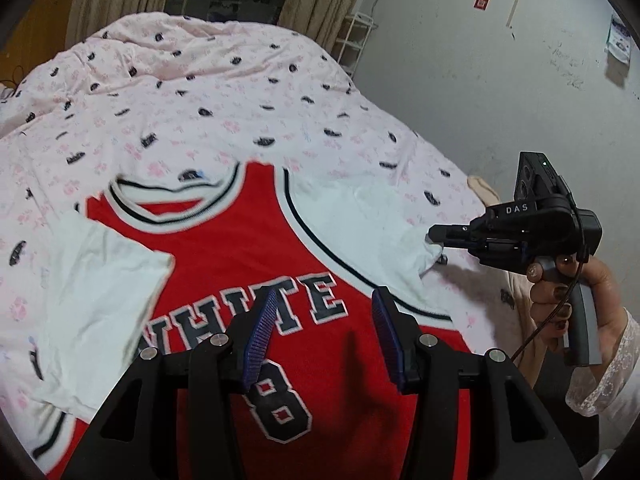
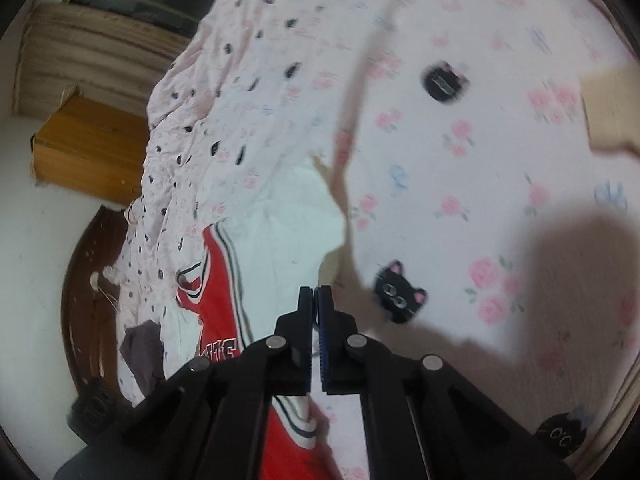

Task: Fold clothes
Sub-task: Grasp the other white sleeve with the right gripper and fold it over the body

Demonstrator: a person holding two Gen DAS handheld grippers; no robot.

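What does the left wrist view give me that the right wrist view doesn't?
Only the left wrist view shows the jersey's full front with its lettering and the number 8, the left gripper with jaws open above it, the person's hand on the right gripper's handle, and the wall.

Only the right wrist view shows a wooden cabinet beside the bed.

Both show the right gripper at the white sleeve, jaws closed, and the floral bedspread.

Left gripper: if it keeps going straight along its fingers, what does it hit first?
Most likely the red jersey, around the WHITE lettering. The left gripper is open, nothing between its fingers; depth is unclear.
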